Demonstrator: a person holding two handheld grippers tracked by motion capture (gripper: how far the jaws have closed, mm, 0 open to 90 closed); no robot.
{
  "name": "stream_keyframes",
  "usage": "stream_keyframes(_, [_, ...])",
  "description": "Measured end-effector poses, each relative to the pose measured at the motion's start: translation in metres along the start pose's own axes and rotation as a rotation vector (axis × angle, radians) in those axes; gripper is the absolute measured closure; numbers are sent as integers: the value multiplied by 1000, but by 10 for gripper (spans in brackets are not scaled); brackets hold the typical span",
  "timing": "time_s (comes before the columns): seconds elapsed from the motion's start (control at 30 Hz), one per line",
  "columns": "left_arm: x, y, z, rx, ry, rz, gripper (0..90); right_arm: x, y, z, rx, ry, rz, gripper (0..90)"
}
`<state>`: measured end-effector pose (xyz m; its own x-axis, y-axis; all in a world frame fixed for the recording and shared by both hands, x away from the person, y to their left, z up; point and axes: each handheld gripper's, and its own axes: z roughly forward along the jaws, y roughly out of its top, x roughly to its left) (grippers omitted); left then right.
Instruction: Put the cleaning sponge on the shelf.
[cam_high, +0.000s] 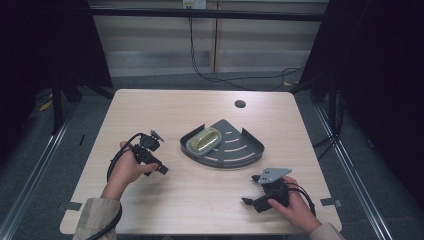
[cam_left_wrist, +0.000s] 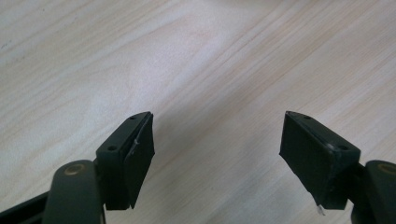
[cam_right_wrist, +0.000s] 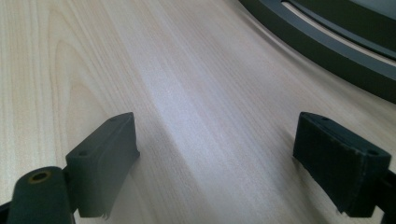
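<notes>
A dark grey fan-shaped rack (cam_high: 237, 150) with slots lies at the middle of the table. A yellow-green oval object (cam_high: 204, 140) rests on its left part. My left gripper (cam_high: 159, 167) is held left of the rack, low over the table, jaws open with bare wood between them (cam_left_wrist: 217, 149). My right gripper (cam_high: 250, 192) sits near the front right, below the rack, also open with nothing between its jaws (cam_right_wrist: 215, 158). The rack's curved rim (cam_right_wrist: 327, 51) crosses the upper right of the right gripper view.
The light wood table (cam_high: 200, 200) has a round cable hole (cam_high: 240, 104) near its far edge. Black cables (cam_high: 240, 77) run on the floor behind. Dark curtains stand at both sides, and metal rails (cam_high: 35, 165) flank the table.
</notes>
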<state>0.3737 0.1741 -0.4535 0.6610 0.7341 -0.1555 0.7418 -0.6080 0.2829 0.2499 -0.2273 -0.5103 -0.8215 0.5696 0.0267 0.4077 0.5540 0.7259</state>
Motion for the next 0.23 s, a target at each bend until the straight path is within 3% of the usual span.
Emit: stream_keyframes(0.23, [4,-9,-1,-26,-5,-14,257,0,0,0,0,0,0,131])
